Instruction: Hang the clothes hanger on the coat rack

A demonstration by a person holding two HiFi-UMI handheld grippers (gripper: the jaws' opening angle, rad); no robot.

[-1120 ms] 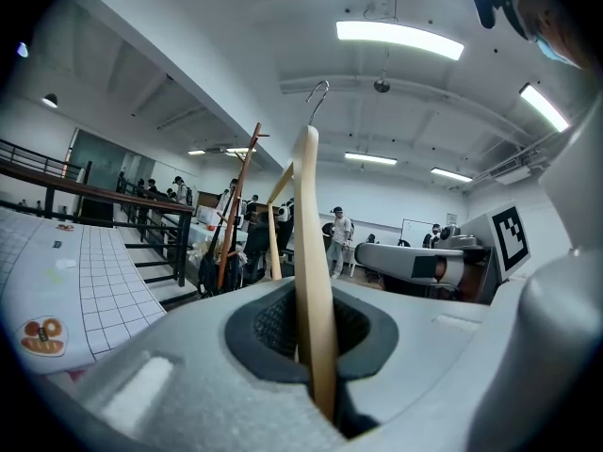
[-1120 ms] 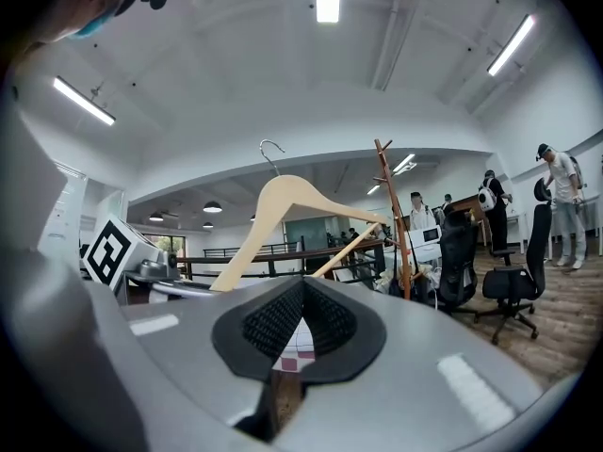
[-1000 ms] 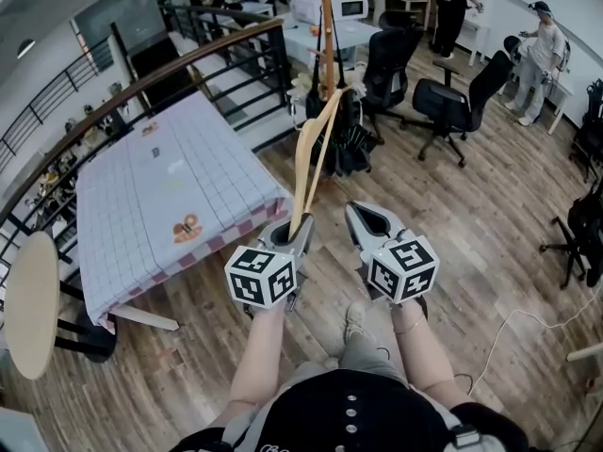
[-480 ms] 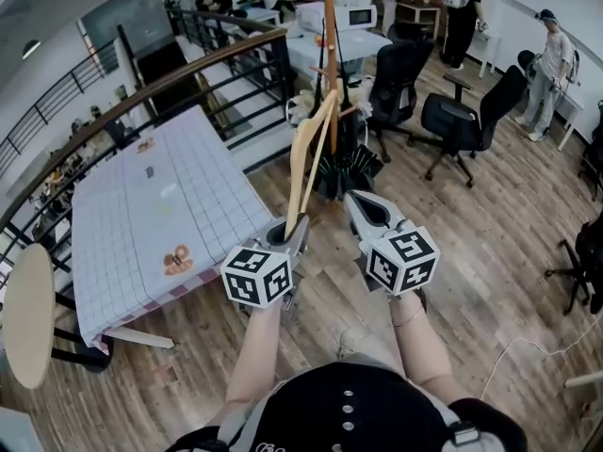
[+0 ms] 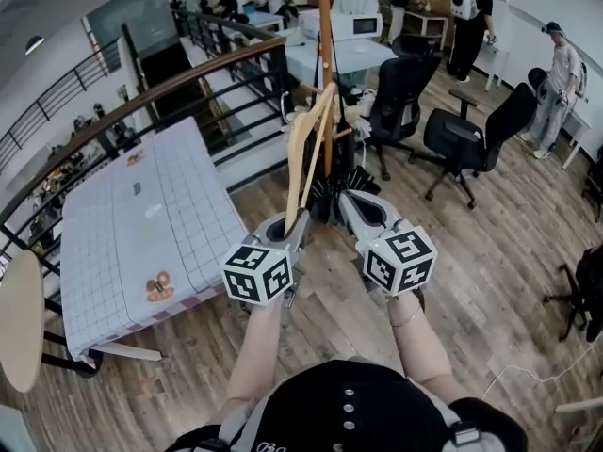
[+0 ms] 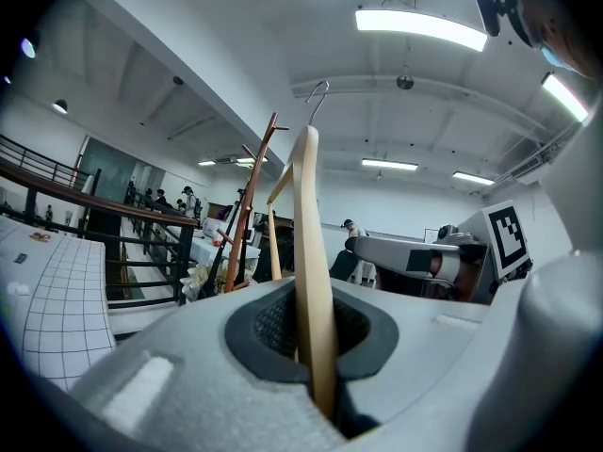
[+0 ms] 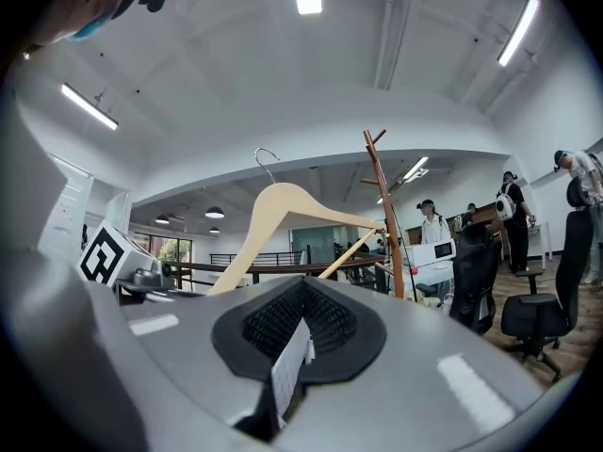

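Observation:
A light wooden clothes hanger [image 5: 301,149] with a metal hook stands upright, its lower end clamped in my left gripper [image 5: 295,218], which is shut on it. In the left gripper view the hanger [image 6: 311,243] rises straight out of the closed jaws. The brown wooden coat rack [image 5: 325,64] stands just beyond the hanger, its pegs high up; the coat rack [image 6: 247,205] shows left of the hanger, apart from it. My right gripper [image 5: 351,202] sits beside the left one, shut, with a thin white strip between its pads. From the right gripper view, the hanger [image 7: 283,205] is left of the rack [image 7: 388,215].
A table with a checked cloth [image 5: 141,224] is on the left, along a dark railing [image 5: 188,73]. Black office chairs [image 5: 466,130] stand right of the rack, dark items [image 5: 330,188] at its base. Several people stand far behind. A round stool [image 5: 19,318] is at the far left.
Both grippers and the hanger have moved forward toward the coat rack, which now stands nearer and larger. The table has slid back to the left. Both grips are unchanged.

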